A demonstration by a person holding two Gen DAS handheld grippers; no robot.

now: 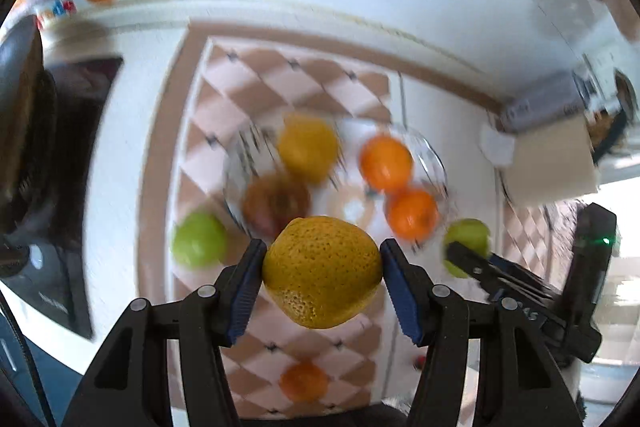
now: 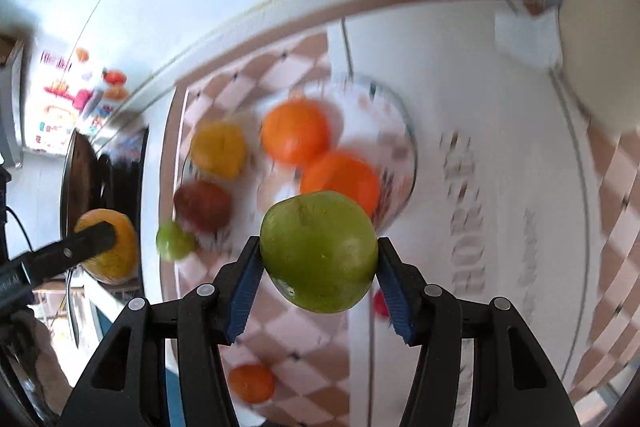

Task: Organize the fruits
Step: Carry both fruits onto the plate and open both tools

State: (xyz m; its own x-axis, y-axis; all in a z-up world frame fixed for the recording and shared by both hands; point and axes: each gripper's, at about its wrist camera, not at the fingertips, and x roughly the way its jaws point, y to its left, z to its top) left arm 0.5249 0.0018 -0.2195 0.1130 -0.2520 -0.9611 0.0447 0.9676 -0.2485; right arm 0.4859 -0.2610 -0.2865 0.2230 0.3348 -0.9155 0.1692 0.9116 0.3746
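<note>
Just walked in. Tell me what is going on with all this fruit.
A person is sorting fruit with a handheld claw in each hand. The left claw is clamped on a bumpy yellow-orange citrus fruit, and the right claw on a smooth green apple, both held above the checkered tablecloth. Below, a clear glass bowl holds several fruits, including two oranges. Another green apple lies beside the bowl.

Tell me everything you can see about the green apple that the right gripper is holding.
The green apple is round, smooth and glossy, yellow-green with a few small brownish marks near its top. It sits clamped between the blue pads of the right gripper, one pad on each side, lifted clear above the checkered cloth, just in front of the glass bowl of fruit. Nothing else touches it.
</note>
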